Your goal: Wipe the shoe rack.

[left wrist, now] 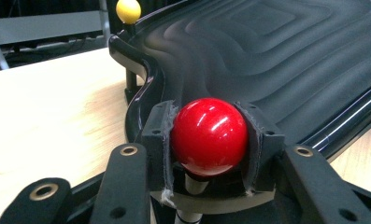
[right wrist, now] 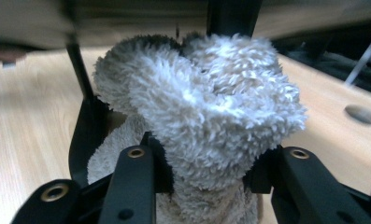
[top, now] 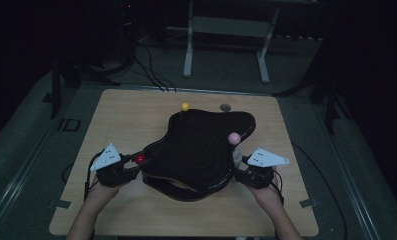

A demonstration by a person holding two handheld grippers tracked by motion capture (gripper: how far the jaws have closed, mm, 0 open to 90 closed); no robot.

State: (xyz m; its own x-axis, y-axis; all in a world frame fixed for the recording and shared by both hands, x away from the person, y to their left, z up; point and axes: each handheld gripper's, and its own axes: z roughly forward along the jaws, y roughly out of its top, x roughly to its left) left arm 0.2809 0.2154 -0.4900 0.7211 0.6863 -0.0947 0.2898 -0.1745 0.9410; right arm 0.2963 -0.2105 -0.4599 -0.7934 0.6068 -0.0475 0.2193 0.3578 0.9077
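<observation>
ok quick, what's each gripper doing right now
left gripper: closed on the red ball
right gripper: closed on the fluffy cloth

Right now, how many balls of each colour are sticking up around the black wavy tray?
Red ball: 1
Yellow ball: 1
Pink ball: 1
Total: 3 balls around the black wavy tray.
</observation>
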